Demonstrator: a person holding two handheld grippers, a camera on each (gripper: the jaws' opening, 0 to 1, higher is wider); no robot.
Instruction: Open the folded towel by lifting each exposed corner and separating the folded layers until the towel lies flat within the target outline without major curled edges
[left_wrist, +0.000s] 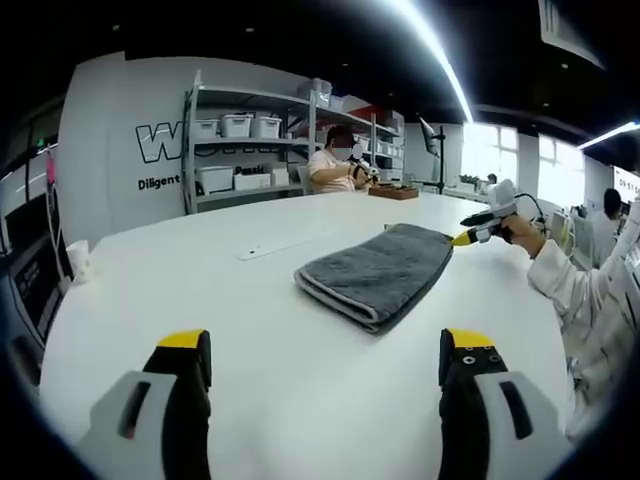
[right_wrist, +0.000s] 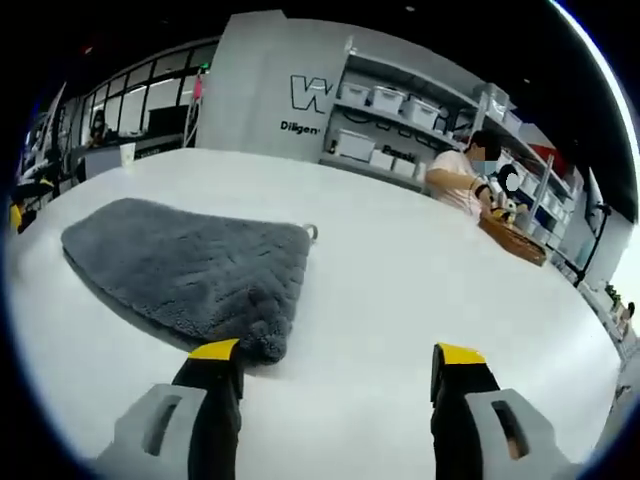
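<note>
A grey towel (left_wrist: 375, 275) lies folded on the white table (left_wrist: 200, 290), its folded edge toward my left gripper (left_wrist: 327, 345). That gripper is open and hovers well short of the towel, nothing between its jaws. In the left gripper view my right gripper (left_wrist: 470, 236) comes in from the right, held by a hand in a white sleeve, its yellow tip at the towel's far right corner. In the right gripper view the towel (right_wrist: 190, 265) spreads to the left, and my right gripper (right_wrist: 336, 352) is open, its left jaw right beside the towel's near corner.
A person (left_wrist: 335, 165) sits at the table's far side by a brown basket (right_wrist: 515, 240). Shelves with white bins (left_wrist: 240, 125) stand behind. A small white strip (left_wrist: 262, 250) lies beyond the towel, and a white cup (left_wrist: 78, 262) stands near the table's left edge.
</note>
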